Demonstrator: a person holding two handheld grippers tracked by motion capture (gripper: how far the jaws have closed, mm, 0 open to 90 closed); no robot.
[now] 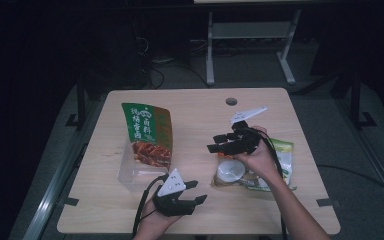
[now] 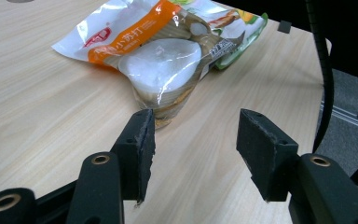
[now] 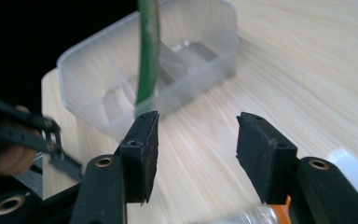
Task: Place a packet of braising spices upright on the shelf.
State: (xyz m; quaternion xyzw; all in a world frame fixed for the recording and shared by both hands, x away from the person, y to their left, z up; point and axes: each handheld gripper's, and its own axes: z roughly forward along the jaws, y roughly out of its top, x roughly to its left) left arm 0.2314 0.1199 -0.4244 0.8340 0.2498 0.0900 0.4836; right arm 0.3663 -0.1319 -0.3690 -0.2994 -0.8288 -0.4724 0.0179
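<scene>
A green snack bag (image 1: 147, 130) stands upright in a clear plastic bin (image 1: 127, 172) on the left half of the wooden table (image 1: 195, 107). My right gripper (image 1: 212, 142) hovers over the table's middle, pointing left at the bin, open and empty. In the right gripper view the jaws (image 3: 196, 140) frame bare wood, with the bin (image 3: 205, 60) and the bag's edge (image 3: 148, 46) just beyond. My left gripper (image 1: 198, 191) rests near the front edge, open and empty, pointing right. Ahead of it (image 2: 196, 140) lies an orange-and-white packet of wrapped cakes (image 2: 163, 65).
The cake packet (image 1: 232, 172) lies on the right side under the person's right hand, with a green packet (image 1: 285, 160) beside it. A cable hole (image 1: 231, 101) sits near the table's back edge. Dark floor and a desk frame (image 1: 250, 45) lie beyond.
</scene>
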